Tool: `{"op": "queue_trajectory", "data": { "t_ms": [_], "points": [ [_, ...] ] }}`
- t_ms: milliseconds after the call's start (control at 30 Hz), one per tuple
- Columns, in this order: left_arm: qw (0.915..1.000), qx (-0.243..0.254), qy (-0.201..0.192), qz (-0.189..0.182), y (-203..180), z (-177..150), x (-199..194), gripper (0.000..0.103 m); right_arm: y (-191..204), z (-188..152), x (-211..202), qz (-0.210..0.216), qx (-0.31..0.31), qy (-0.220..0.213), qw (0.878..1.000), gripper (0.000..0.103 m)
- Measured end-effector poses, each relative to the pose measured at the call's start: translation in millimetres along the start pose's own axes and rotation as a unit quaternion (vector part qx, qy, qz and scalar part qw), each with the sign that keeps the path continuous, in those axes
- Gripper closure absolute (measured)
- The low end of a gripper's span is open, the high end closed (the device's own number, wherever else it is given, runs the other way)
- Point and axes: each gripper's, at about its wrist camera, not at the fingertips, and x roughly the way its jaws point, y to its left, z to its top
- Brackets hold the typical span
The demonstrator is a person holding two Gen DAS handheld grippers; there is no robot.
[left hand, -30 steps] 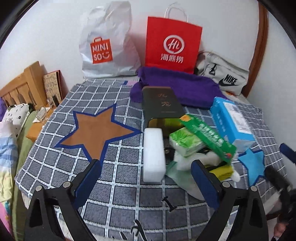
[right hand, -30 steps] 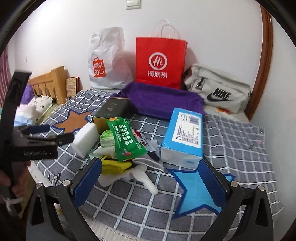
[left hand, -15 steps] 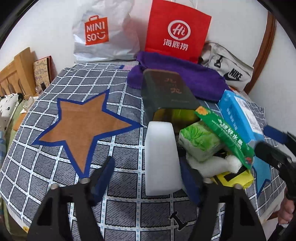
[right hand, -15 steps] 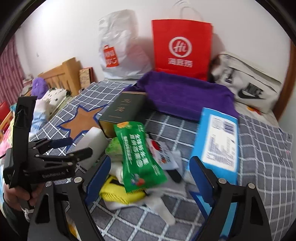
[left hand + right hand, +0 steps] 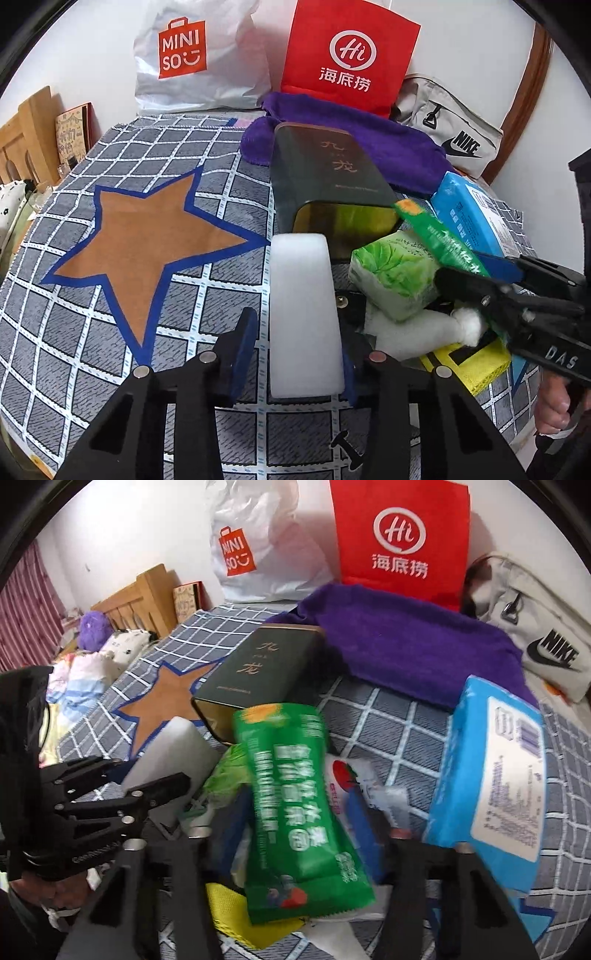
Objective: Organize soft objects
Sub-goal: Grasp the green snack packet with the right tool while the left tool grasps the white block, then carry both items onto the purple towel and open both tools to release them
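Sorting barely begun: left tongs [image 5: 295,360] closing around the white foam block [image 5: 303,314], right tongs [image 5: 295,827] closing around the green packet [image 5: 295,812], the pile still heaped, brown star [image 5: 147,243] bare.

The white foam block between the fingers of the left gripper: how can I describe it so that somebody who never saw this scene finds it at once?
Find the checked grey cloth with the big brown star. Right of the star's point, before the dark green tin box, lies the white foam block, between the closing jaws of the left gripper. Unlike the printed packets nearby, it is plain white with rounded corners.
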Motion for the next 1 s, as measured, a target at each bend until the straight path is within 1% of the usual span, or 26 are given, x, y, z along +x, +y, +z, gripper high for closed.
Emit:
{"op": "queue_trajectory", "data": {
  "t_ms": [67,200,300,333,367,467,600,733,867,1000],
  "points": [
    [1.0,-0.003,0.005,0.0,0.2,-0.6,3.3,0.065,-1.5,-0.1,-5.8,0.0,0.001,-0.009,1.0,0.064],
    [0.9999,-0.011,0.005,0.0,1.4,-1.1,5.6,0.065,-10.1,-5.6,-28.4,-0.003,0.017,-0.033,0.999,0.064],
    [1.0,-0.004,0.006,0.001,-0.8,-1.8,5.1,0.065,-20.1,-17.6,-49.7,-0.007,0.036,-0.047,0.998,0.064],
    [1.0,-0.003,0.006,0.001,-0.9,-2.2,4.7,0.067,-23.4,-21.3,-54.8,-0.009,0.039,-0.048,0.998,0.064],
    [1.0,-0.001,0.005,0.003,-1.1,-2.3,4.1,0.07,-27.2,-27.8,-61.9,-0.017,0.043,-0.05,0.998,0.064],
    [1.0,0.001,0.0,0.005,-2.4,-2.3,-0.4,0.075,-37.4,-47.5,-78.6,-0.045,0.045,-0.051,0.997,0.064],
    [0.9998,0.009,-0.006,0.017,-4.8,-1.7,-4.8,0.075,-51.5,-78.6,-89.0,-0.065,0.054,-0.035,0.996,0.064],
    [0.9996,0.008,-0.007,0.025,-5.5,0.2,-10.4,0.075,-62.8,-104.0,-88.0,-0.075,0.066,-0.016,0.995,0.064],
    [0.9993,0.016,-0.015,0.031,-9.7,3.8,-22.5,0.075,-73.5,-119.9,-82.6,-0.071,0.084,-0.001,0.994,0.064],
    [0.9991,0.017,-0.019,0.033,-12.8,9.2,-33.3,0.075,-78.7,-125.8,-74.3,-0.083,0.09,0.013,0.992,0.064]
  ]
}}
